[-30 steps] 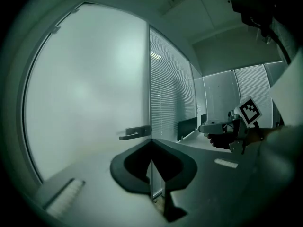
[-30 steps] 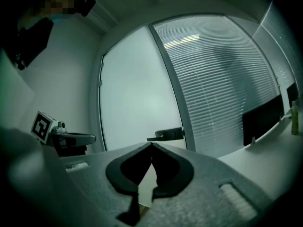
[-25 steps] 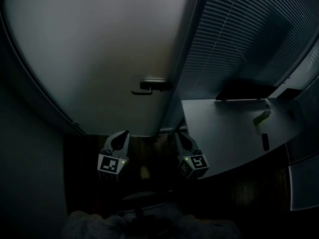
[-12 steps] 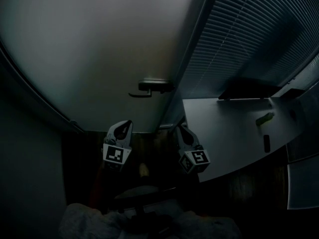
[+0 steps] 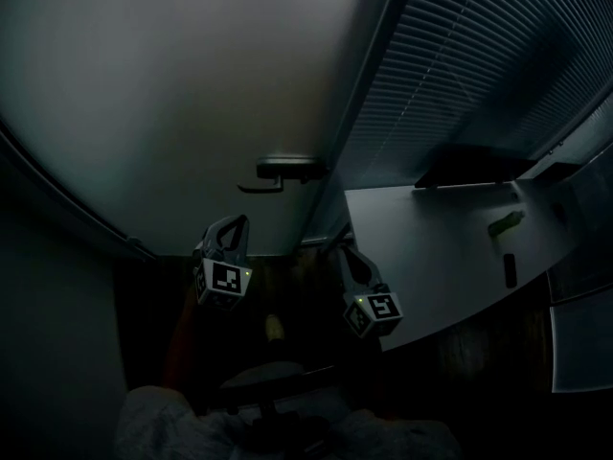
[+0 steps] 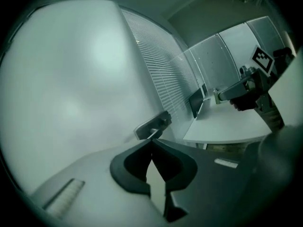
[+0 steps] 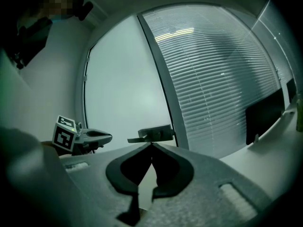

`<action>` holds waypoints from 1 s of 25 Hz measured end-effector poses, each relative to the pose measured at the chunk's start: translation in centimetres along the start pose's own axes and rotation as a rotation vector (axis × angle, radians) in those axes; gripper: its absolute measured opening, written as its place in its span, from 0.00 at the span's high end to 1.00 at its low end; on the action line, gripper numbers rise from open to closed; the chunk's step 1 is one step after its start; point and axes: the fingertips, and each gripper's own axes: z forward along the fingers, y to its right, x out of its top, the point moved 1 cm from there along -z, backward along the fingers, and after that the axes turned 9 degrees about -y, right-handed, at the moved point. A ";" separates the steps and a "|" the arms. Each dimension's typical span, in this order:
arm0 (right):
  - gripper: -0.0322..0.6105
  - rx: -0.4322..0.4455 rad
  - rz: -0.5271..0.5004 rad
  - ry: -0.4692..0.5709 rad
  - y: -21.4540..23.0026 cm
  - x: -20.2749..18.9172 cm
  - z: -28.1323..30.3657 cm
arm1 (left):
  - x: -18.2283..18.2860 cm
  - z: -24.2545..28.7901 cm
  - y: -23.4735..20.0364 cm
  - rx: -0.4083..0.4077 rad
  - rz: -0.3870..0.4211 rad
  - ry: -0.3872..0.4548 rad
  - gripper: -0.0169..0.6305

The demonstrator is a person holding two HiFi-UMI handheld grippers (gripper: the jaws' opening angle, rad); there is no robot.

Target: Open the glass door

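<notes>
Glass door [image 5: 172, 94], frosted and closed, is seen upper left; the left gripper [image 5: 233, 226], pinched together and empty, is held below the lever handle [image 5: 287, 169] at centre, judged the only firm hold on a heavy, slick pane; the right gripper [image 5: 347, 255] is likewise pinched together, empty.

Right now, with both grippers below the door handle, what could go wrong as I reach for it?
1. The left gripper and right gripper both have their jaws together. Pressed shut against the thin handle, a tip could slip off and strike the glass door.
2. The right gripper appears close beside the desk edge, so a sideways swing might clip it.
3. The room is dim, so the gap to the handle is hard to judge.
</notes>
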 end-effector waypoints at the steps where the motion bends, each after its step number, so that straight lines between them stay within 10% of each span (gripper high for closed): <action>1: 0.95 -0.004 0.004 0.002 0.2 -0.1 -0.1 | 0.0 0.5 -0.2 0.010 0.028 -0.005 0.97; 12: 0.95 -0.009 0.014 -0.036 1.4 -1.3 -0.2 | 0.2 5.3 -0.2 0.049 0.352 -0.045 0.86; 25: 0.95 -0.005 0.069 -0.020 3.4 -0.9 1.1 | 0.0 8.6 -0.4 0.063 0.507 -0.080 0.73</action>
